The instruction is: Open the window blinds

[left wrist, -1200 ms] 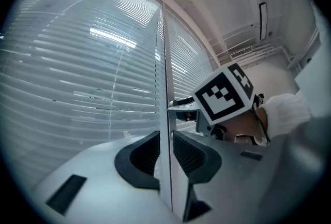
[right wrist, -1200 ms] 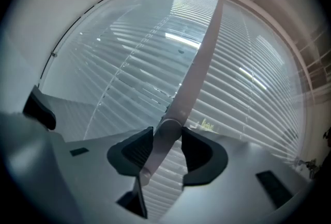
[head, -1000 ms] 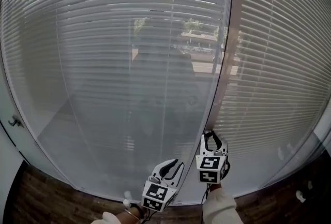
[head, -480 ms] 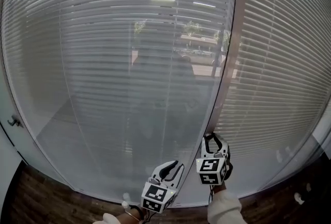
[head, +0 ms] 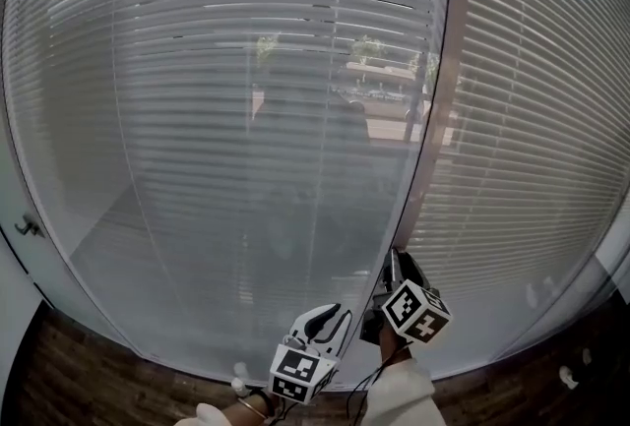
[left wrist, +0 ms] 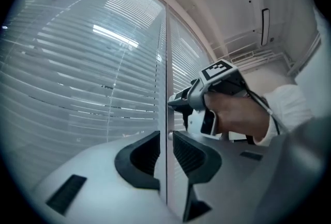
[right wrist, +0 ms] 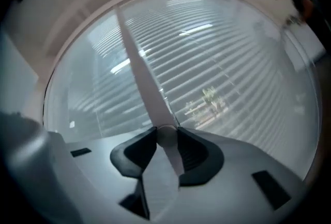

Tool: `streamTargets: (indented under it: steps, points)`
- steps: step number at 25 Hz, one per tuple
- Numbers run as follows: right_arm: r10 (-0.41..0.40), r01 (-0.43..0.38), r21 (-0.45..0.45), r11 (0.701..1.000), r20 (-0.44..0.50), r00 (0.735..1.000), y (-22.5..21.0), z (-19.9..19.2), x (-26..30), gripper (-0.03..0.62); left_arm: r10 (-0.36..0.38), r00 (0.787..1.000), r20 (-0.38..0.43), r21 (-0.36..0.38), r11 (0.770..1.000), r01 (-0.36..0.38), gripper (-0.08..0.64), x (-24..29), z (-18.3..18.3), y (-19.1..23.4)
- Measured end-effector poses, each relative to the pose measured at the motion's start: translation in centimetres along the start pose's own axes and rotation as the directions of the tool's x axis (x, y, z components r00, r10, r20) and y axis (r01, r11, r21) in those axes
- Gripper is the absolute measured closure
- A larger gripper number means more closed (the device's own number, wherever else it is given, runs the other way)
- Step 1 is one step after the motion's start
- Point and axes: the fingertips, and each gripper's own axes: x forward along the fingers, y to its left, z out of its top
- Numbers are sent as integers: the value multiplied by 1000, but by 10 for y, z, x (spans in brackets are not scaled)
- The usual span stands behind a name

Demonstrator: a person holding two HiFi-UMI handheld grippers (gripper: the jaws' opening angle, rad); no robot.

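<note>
- The right claw is closed on the thin rod of the blinds. The rod fills the narrow gap between its two pads and goes up from there at a slant.
- The left claw is just below the right claw and is nearly shut too. The same rod stands between its pads and seems pinched by them.
- The blinds hang straight in front of both claws and cover the window.
- The slats stand partly tilted. Above the claws, trees and a street show faintly behind them.
- A hand with a white sleeve holds the handle of the right claw.
</note>
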Motion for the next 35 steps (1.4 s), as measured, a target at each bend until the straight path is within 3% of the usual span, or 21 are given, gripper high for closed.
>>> streamTargets:
  steps: [2, 4, 6, 8, 9, 11, 13, 14, 16, 18, 20, 21, 22, 23, 25, 26, 28, 30, 31, 32, 35]
  points:
    - [-2, -20, -380, 925, -58, 998, 6, -1, 1, 462, -4, 1000, 2, 5, 1000, 4, 495, -1, -2, 0]
    - [-25, -58, -682, 729, -112, 993, 13, -3, 2, 459, -6, 1000, -1, 7, 1000, 6, 495, -1, -5, 1]
    - [-69, -82, -824, 561, -145, 987, 17, -5, 1, 451, -5, 1000, -2, 6, 1000, 5, 495, -2, -4, 2]
    - [-97, -65, -862, 503, -131, 987, 18, -5, 0, 451, -9, 1000, -5, 0, 1000, 9, 495, -1, -2, 2]
    - [-98, -45, -844, 534, -114, 989, 18, -5, 0, 455, -14, 1000, -6, -5, 1000, 14, 495, -1, -3, 1]
    - [-71, -6, -692, 722, -82, 994, 14, -3, 1, 463, -18, 1000, -2, -11, 1000, 18, 495, 0, -3, -1]
    - [-39, 20, -361, 932, -45, 998, 6, -2, 1, 463, -15, 1000, 1, -10, 1000, 15, 495, 0, -2, -1]
    - [-30, 27, -146, 989, -20, 999, 2, -1, 1, 463, -15, 1000, 0, -10, 1000, 15, 495, 0, -3, -1]
    - [-35, 27, 252, 967, 28, 999, -4, 0, 1, 464, -16, 1000, -1, -14, 1000, 16, 495, 2, -5, 0]
    - [-35, 21, 381, 924, 29, 999, -6, 0, 2, 463, -17, 1000, 3, -19, 1000, 17, 495, 3, -5, 0]
    - [-14, 16, 85, 996, -23, 1000, -2, 3, 0, 463, -21, 1000, 8, -19, 1000, 22, 495, 2, -4, -1]
    - [-15, 5, -180, 984, -52, 999, 3, 5, -2, 462, -26, 1000, 10, -17, 1000, 26, 495, 2, -3, -2]
    - [-29, -7, -446, 895, -74, 997, 10, 6, -3, 457, -31, 999, 11, -15, 999, 31, 495, 2, -2, -2]
    - [-56, -18, -658, 753, -91, 994, 17, 6, -2, 456, -33, 999, 13, -14, 999, 34, 495, 2, -1, -1]
    - [-123, -31, -879, 476, -102, 987, 25, 0, 2, 457, -28, 1000, 15, -17, 999, 28, 495, 4, 1, 1]
    - [-147, -35, -919, 393, -100, 984, 25, -3, 2, 457, -21, 1000, 16, -18, 1000, 21, 495, 4, 1, 3]
    - [-169, -28, -948, 318, -86, 982, 21, -8, 1, 457, -14, 1000, 18, -11, 1000, 14, 495, 4, 0, 4]
    - [-175, -6, -955, 296, -60, 983, 18, -8, -1, 457, -13, 1000, 18, -4, 1000, 13, 495, 5, -1, 6]
    - [-175, 4, -947, 323, -55, 983, 17, -7, -1, 460, -11, 1000, 17, -7, 1000, 11, 495, 5, 1, 7]
    - [-166, 11, -916, 401, -61, 984, 17, -6, 0, 462, -8, 1000, 18, -14, 1000, 8, 495, 5, 3, 7]
    - [-64, 17, -495, 869, -79, 995, 9, -4, 2, 463, -7, 1000, 20, -21, 1000, 7, 495, 6, 3, 8]
